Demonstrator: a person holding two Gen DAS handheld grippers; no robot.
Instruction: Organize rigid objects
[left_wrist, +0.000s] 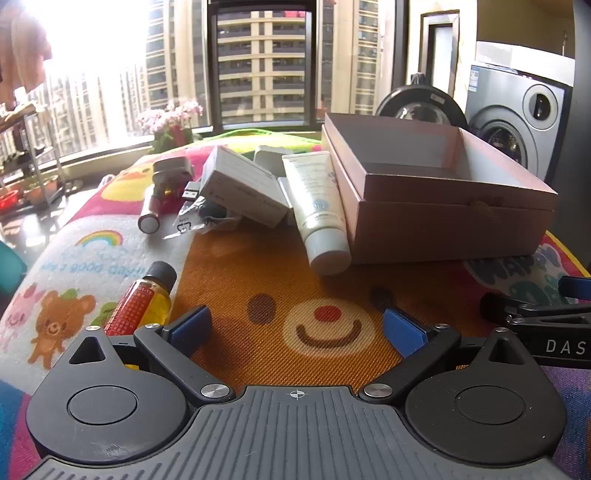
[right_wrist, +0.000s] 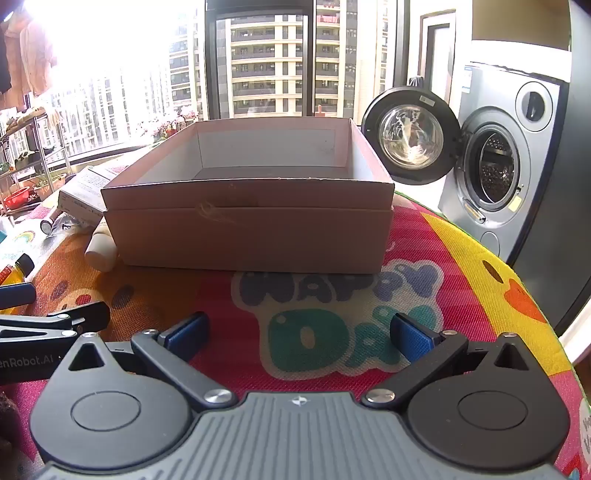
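An open, empty pink cardboard box (left_wrist: 436, 192) stands on the cartoon mat, right of a pile of objects; it fills the right wrist view (right_wrist: 251, 218). A white cream tube (left_wrist: 319, 206) leans against its left side. Left of that lie a white carton (left_wrist: 240, 184), a crumpled plastic bag (left_wrist: 203, 218), a USB plug (left_wrist: 192, 190), a dark adapter (left_wrist: 171, 170) and a small cylinder (left_wrist: 149, 221). A yellow oil bottle (left_wrist: 147, 299) lies near my left gripper (left_wrist: 299, 328), which is open and empty. My right gripper (right_wrist: 299, 332) is open and empty before the box.
The colourful mat (right_wrist: 461, 258) covers the table and ends at a curved edge on the right. A washing machine (right_wrist: 509, 158) with its door open stands beyond it. A window and flowers (left_wrist: 170, 122) are behind. The other gripper shows at the right edge (left_wrist: 535, 317).
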